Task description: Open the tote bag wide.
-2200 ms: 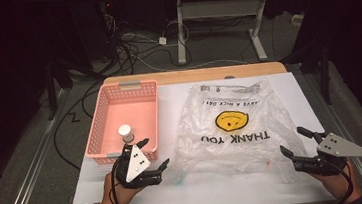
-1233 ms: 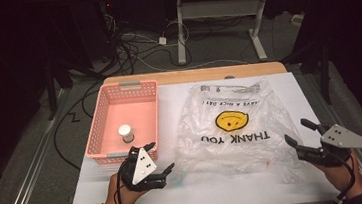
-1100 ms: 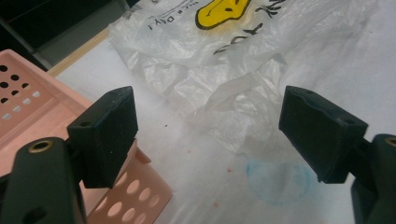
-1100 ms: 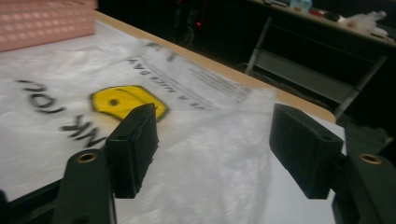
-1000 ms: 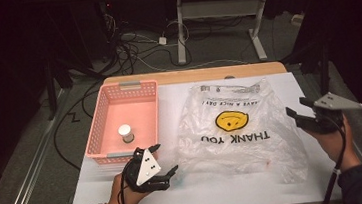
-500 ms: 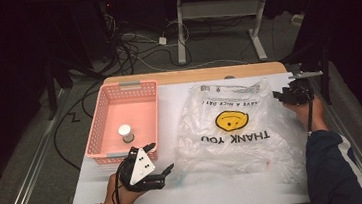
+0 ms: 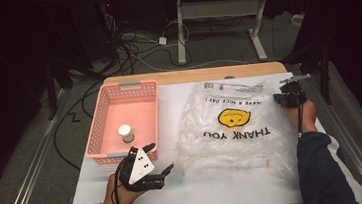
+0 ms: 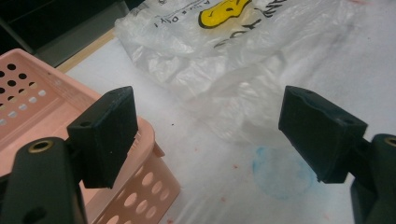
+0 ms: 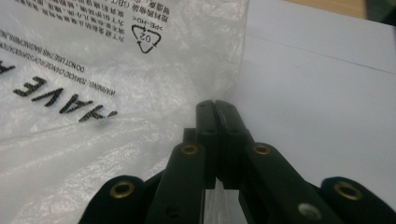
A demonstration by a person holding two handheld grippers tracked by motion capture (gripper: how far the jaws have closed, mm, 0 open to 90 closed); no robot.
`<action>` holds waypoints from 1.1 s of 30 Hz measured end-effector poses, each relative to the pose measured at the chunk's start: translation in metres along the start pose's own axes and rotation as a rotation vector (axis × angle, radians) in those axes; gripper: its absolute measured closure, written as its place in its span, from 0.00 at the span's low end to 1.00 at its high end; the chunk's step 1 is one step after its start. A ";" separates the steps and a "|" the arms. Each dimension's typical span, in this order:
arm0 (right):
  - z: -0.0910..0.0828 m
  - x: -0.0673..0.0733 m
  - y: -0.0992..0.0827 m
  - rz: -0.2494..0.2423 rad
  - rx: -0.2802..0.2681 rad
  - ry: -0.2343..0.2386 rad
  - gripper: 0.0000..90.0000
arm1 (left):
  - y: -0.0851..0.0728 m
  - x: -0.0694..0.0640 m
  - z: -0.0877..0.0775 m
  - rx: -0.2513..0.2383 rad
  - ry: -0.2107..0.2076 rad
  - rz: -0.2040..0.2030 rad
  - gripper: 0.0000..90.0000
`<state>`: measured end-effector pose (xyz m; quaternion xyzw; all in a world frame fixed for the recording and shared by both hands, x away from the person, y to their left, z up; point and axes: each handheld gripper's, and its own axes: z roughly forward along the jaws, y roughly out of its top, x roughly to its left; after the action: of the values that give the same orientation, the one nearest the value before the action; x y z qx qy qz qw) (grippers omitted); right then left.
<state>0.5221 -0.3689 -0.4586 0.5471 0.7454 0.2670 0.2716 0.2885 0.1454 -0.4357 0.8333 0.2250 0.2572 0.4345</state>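
On the white table [image 7: 217, 189], a clear plastic bag [image 7: 236, 127] printed with a yellow smiley lay flat, and a pink basket [image 7: 125, 120] sat well apart to its left. The left gripper [image 7: 157, 159] hovered between bag and basket, jaws spread wide and empty. The right gripper [image 7: 284, 97] was at the bag's far right edge, jaws pressed together; whether they pinched plastic I cannot tell. A small white bottle [image 7: 125, 133] stood inside the basket.
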 end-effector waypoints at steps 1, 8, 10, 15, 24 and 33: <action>-0.002 -0.001 -0.001 0.008 -0.005 -0.014 1.00 | 0.000 0.000 0.000 -0.003 -0.005 -0.001 0.21; -0.029 -0.023 -0.016 0.137 -0.046 -0.081 1.00 | -0.001 0.002 -0.002 -0.008 -0.008 -0.004 0.21; -0.038 -0.024 -0.019 0.142 -0.055 -0.087 1.00 | -0.002 0.003 -0.003 -0.005 0.000 0.002 0.21; -0.055 -0.021 -0.031 0.159 -0.081 -0.045 1.00 | -0.004 0.006 -0.007 0.010 0.031 0.013 0.21; -0.074 -0.006 -0.056 0.099 -0.075 0.012 1.00 | -0.007 0.012 -0.014 0.015 0.056 0.003 0.21; -0.092 0.005 -0.062 0.029 -0.079 0.033 0.86 | -0.007 0.012 -0.014 0.025 0.060 0.008 0.21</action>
<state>0.4149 -0.3893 -0.4369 0.5422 0.7306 0.3092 0.2768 0.2877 0.1646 -0.4325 0.8315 0.2376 0.2810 0.4162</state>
